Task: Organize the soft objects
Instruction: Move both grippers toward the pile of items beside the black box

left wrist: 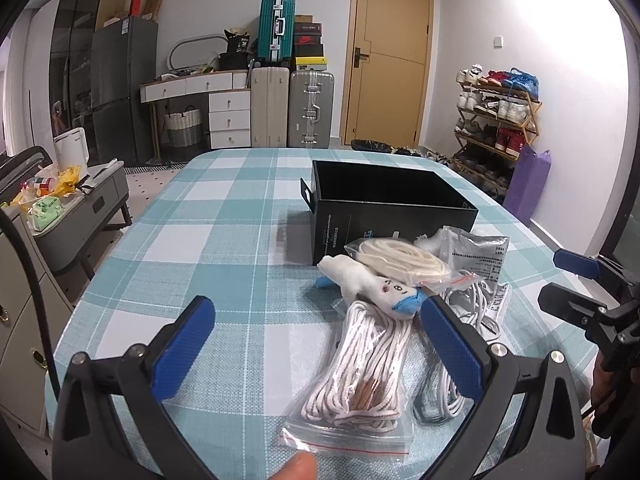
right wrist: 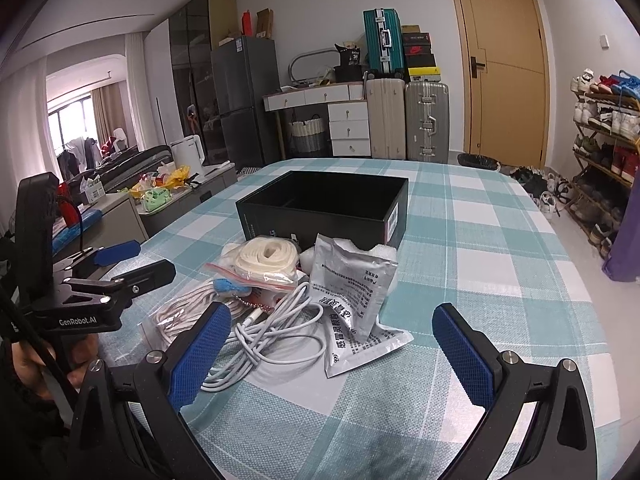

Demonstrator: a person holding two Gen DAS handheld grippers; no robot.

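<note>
Both grippers (left wrist: 318, 344) (spread) near rope bag (left wrist: 360, 372)

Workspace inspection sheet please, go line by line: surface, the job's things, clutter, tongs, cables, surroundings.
Surface: table under a teal and white checked cloth.
Job's things: open black box, nothing visible inside; in front of it a bagged rope bundle, plush toy, bagged cream strap, foil sachets.
Clutter: nothing seen beyond the pile.
Tongs: left tongs open over the rope bag; right tongs open near the sachets; both hold nothing.
Cables: white cable coiled loosely in the pile.
Surroundings: suitcases, door, shoe rack.
</note>
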